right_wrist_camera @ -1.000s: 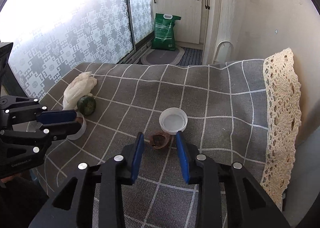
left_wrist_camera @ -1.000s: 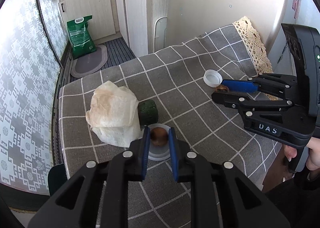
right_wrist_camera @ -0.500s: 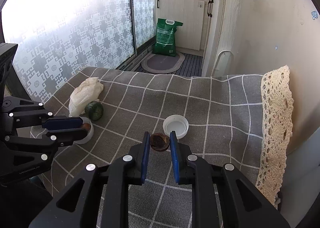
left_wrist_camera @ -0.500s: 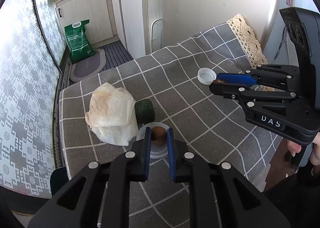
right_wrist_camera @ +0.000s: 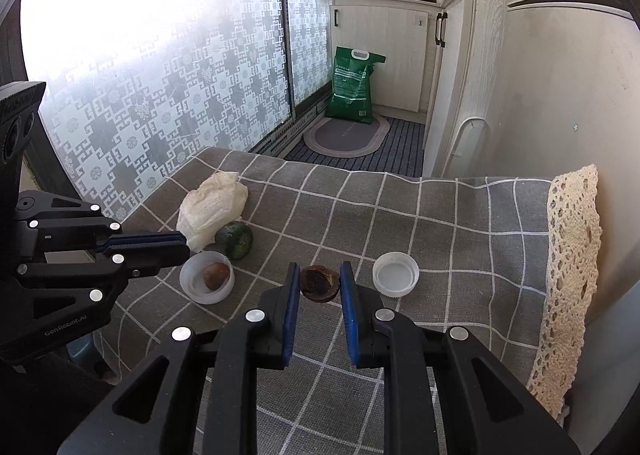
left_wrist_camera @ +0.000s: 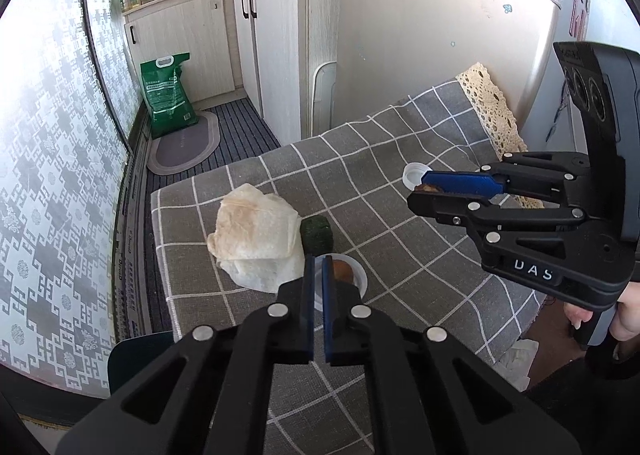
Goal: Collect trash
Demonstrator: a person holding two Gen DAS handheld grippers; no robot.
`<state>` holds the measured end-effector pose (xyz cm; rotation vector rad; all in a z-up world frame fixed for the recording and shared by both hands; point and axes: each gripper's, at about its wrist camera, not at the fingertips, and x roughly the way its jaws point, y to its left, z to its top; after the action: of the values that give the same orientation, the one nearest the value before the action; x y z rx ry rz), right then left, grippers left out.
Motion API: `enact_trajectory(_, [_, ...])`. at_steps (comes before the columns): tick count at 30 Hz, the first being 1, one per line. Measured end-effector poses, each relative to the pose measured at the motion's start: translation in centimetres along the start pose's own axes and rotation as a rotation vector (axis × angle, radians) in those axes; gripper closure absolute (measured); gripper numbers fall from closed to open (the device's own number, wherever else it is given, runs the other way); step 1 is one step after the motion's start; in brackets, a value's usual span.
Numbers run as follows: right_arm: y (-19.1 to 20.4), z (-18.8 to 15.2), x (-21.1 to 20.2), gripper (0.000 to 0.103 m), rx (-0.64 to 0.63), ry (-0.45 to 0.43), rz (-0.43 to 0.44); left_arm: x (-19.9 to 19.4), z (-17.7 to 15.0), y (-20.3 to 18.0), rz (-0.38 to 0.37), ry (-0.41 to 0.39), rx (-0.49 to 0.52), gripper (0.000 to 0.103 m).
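Note:
My right gripper (right_wrist_camera: 319, 273) is shut on a brown shrivelled fruit shell (right_wrist_camera: 319, 282) and holds it above the grey checked tablecloth (right_wrist_camera: 440, 231). It also shows in the left wrist view (left_wrist_camera: 428, 191). My left gripper (left_wrist_camera: 317, 265) is shut and empty, raised above a white lid (right_wrist_camera: 206, 282) with a brown pit (right_wrist_camera: 215, 275) lying in it. The pit (left_wrist_camera: 343, 269) shows just right of my left fingers. A crumpled white tissue (left_wrist_camera: 256, 235) and a dark green lump (left_wrist_camera: 317, 232) lie beside that lid. A second white lid (right_wrist_camera: 395, 274) lies empty to the right.
A cream lace trim (right_wrist_camera: 572, 255) runs along the table's right edge by the fridge (left_wrist_camera: 440, 47). Beyond the table are white cabinets (right_wrist_camera: 384, 51), a green bag (right_wrist_camera: 354, 85) and an oval mat (right_wrist_camera: 346, 137) on the floor. A patterned glass door (right_wrist_camera: 160, 67) is left.
Both grippers have risen away from the table. My left gripper closed without the pit, which stays in its lid. My right gripper closed on the fruit shell and lifted it.

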<state>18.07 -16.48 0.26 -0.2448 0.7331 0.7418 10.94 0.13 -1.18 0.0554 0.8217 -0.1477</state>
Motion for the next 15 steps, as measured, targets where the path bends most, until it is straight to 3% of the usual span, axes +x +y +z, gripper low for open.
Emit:
enact_trajectory(11, [2.1,1.1,0.3,0.083,-0.028,-0.014,0.031,-1.7,-0.3,2.5,0.034,-0.04,-0.041,0.099])
enact_trajectory(14, [2.7,1.4,0.4,0.083,-0.033,-0.016,0.032,-1.8,-0.4,3.2,0.006,-0.036,-0.06,0.089])
enact_trajectory(15, [2.8,1.4,0.5,0.083,-0.035,-0.016,0.03,-1.8,-0.5,3.4,0.011,-0.042,-0.067,0.076])
